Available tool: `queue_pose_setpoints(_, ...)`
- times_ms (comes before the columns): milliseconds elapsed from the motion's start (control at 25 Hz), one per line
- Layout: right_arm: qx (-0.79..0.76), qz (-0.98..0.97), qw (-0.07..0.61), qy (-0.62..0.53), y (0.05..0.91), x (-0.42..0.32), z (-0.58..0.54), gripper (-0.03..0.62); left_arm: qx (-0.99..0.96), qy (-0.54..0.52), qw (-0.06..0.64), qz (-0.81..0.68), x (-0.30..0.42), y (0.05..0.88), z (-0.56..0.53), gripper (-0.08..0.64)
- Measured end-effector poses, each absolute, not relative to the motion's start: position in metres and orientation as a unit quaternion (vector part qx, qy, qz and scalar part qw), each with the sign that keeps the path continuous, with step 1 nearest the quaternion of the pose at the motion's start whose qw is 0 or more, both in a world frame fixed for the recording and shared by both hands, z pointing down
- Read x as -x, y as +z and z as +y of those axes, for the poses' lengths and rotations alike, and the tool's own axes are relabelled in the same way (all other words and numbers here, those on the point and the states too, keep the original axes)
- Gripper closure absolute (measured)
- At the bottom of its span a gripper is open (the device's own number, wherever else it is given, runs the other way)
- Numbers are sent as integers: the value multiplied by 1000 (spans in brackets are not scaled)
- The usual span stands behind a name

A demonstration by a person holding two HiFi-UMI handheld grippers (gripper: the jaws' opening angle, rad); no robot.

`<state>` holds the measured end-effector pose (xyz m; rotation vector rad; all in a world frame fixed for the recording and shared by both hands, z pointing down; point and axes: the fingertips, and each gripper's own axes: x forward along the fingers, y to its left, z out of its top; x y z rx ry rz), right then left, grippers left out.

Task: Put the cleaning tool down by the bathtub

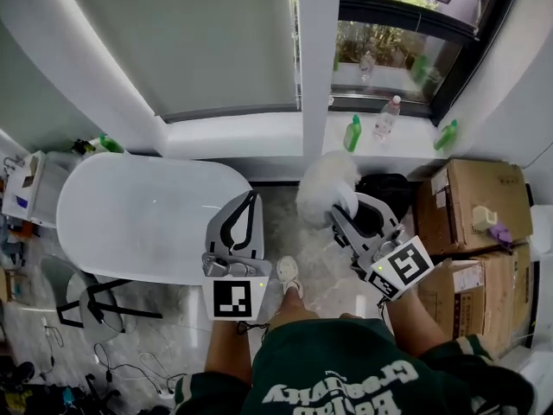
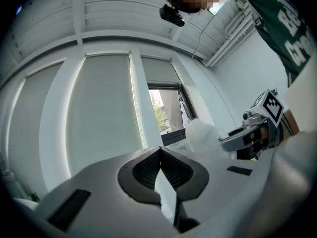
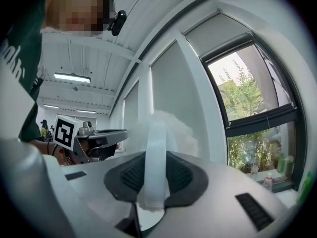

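Observation:
The cleaning tool is a fluffy white duster point(image 1: 327, 182) on a flat white handle point(image 3: 157, 140). My right gripper point(image 1: 342, 207) is shut on that handle, and the fluffy head point(image 3: 173, 125) stands just beyond the jaws. It hangs over the floor, to the right of the white bathtub point(image 1: 130, 219). My left gripper point(image 1: 251, 195) hovers over the tub's right end, with its jaws meeting at the tips and nothing between them point(image 2: 159, 148). Each gripper shows in the other's view: the right gripper point(image 2: 233, 140) with the duster point(image 2: 203, 135), and the left gripper point(image 3: 111, 134).
Cardboard boxes point(image 1: 473, 199) are stacked at the right, with a black bag point(image 1: 387, 190) beside them. Green and clear bottles point(image 1: 352, 133) point(image 1: 386, 118) stand on the window sill. A stool point(image 1: 97, 299) and cables lie at lower left. The person's foot point(image 1: 288, 275) is on the marble floor.

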<state>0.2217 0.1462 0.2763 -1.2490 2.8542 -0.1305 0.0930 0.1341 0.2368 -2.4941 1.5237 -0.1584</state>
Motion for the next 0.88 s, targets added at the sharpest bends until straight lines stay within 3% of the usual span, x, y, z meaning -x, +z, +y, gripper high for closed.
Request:
queue_pose_setpoints(360, 424, 904, 6, -52, 272, -187, 58, 500, 859, -59, 119, 494, -57, 229, 33, 551)
queue_pose_setpoints(880, 432, 900, -5, -50, 269, -169, 22, 500, 868, -43, 114, 481, -41, 224, -6, 552)
